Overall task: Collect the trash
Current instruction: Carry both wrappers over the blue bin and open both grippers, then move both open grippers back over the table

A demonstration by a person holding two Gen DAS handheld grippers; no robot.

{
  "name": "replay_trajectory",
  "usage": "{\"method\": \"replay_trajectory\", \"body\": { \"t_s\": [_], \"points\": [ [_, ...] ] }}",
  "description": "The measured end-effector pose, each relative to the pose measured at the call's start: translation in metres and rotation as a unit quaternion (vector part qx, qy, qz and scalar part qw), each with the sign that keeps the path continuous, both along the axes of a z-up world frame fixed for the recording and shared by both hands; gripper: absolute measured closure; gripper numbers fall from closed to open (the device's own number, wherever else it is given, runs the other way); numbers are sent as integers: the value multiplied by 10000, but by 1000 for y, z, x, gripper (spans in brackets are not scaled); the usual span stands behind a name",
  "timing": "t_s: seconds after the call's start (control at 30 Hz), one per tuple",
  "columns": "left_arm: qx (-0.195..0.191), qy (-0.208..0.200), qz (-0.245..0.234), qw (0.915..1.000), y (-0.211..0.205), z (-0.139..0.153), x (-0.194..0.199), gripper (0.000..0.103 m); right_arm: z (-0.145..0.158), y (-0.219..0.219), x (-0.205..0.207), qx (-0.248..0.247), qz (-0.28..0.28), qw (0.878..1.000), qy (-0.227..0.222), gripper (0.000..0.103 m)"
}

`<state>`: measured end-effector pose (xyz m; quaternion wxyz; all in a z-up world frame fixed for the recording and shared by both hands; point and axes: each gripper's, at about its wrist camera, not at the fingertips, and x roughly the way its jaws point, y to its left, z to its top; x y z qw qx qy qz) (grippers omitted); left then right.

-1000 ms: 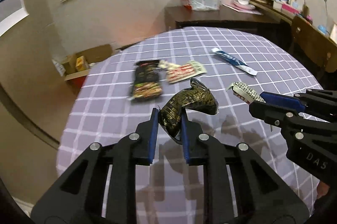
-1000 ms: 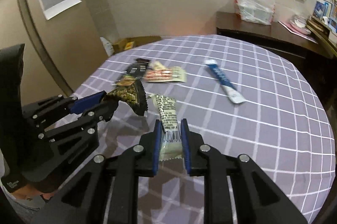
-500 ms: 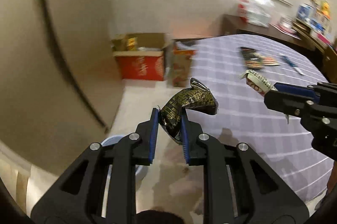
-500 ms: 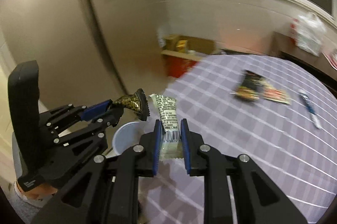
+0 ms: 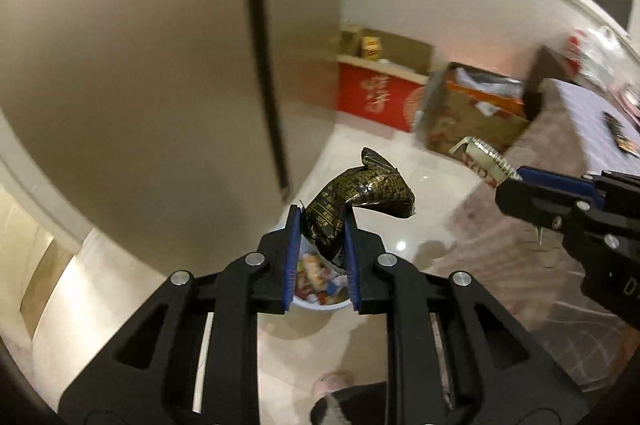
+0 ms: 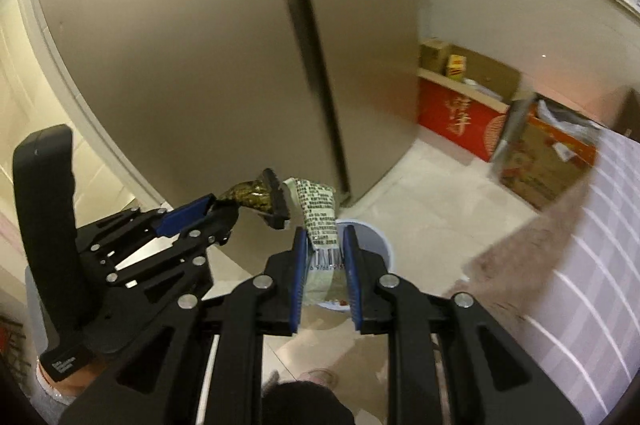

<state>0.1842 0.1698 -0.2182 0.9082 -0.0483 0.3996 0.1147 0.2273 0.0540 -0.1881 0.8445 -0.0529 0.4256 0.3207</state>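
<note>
Both grippers swung from table; pale wrapper (image 6: 320,213) points away lengthwise.

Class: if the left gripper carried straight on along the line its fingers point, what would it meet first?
Probably the white bin on the floor: it shows right between the left gripper's fingers, below the held dark wrapper. Depth is uncertain.

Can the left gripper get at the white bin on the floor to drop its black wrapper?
Probably yes. The left gripper, shut on the black wrapper, hangs above the white bin with nothing between; the right gripper is off to the side.

Right hand-held gripper (image 6: 325,245) clamps a pale wrapper (image 6: 320,217) above a white bin (image 6: 376,245)
</note>
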Motion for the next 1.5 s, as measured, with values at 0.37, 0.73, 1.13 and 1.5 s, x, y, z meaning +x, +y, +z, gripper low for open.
{"method": "replay_trajectory", "body": {
  "t_s": [0.37, 0.73, 1.13, 1.5],
  "points": [
    [-64, 315, 460, 9984, 51, -27, 9, 83, -48, 56, 35, 51, 6, 9993, 371, 65],
    [-151, 428, 222, 9987, 42, -39, 29, 83, -52, 41, 29, -109, -30, 9995, 279, 60],
    [-224, 426, 59, 9988, 32, -33, 55, 82, -45, 16, 41, 136, -361, 9992, 90, 45],
    [-157, 293, 63, 9994, 22, -16, 59, 33, -42, -2, 44, 220, -574, 9981, 93, 45]
  ]
}}
